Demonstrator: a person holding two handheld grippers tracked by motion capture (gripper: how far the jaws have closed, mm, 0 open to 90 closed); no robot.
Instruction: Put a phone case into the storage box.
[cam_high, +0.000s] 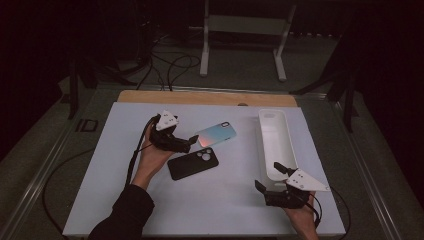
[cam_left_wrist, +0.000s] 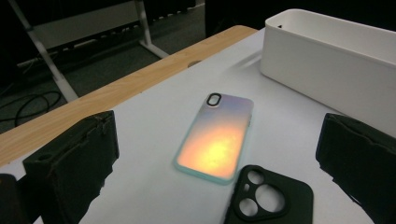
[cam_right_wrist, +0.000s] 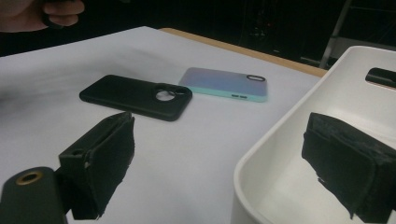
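your left hand-held gripper (cam_high: 189, 144) sits over the middle of the white surface (cam_high: 100, 190), its jaws spread wide with nothing between them, pointing toward the two phone cases. in the left gripper view the iridescent phone case (cam_left_wrist: 216, 136) lies flat on the surface ahead of the jaws, back side up, with a teal rim and a warm orange glow across it; its camera cutout faces the far wooden edge (cam_left_wrist: 116, 95) of the surface. the black phone case (cam_left_wrist: 271, 198) lies just beside it, nearer to you, its corner almost touching the teal rim, camera holes up. in the high view the black phone case sits just below the iridescent one, both between your two hands. your right hand-held gripper (cam_high: 271, 177) rests at the near end of the white tray (cam_high: 275, 137), jaws also wide apart and holding nothing; in the right gripper view one jaw hangs over the surface outside the tray and the other over the tray's inside, straddling its rim (cam_right_wrist: 275, 135). the tray is long and narrow, standing to the right of the cases, well apart from them. your left hand (cam_high: 152, 155) grips its tool from below, with a dark sleeve (cam_high: 125, 212) behind it.
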